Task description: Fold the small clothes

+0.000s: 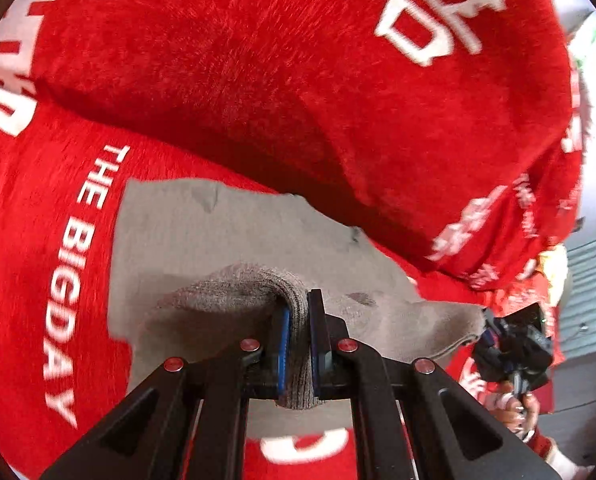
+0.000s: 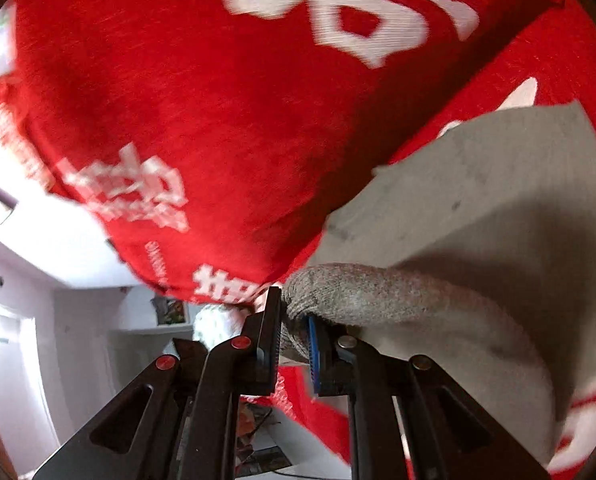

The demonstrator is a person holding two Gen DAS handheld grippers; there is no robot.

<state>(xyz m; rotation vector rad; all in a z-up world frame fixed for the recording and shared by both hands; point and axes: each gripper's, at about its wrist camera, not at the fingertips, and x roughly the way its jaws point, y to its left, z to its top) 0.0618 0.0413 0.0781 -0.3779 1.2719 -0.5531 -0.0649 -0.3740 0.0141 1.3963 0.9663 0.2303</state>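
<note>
Honestly that grey knit garment (image 1: 226, 240) looks light and floppy — left tool (image 1: 297, 344) and right tool (image 2: 292, 336) each pinching its ribbed edge at 6 o'clock — best hold there.

A red cloth (image 1: 26, 240) printed with white lettering, including "THE BIGDAY", covers the supporting surface, likely a bed or table. A red pillow (image 1: 298, 80) bearing large white characters lies on it. The grey garment (image 1: 202, 232) rests partly on the cloth.
</note>
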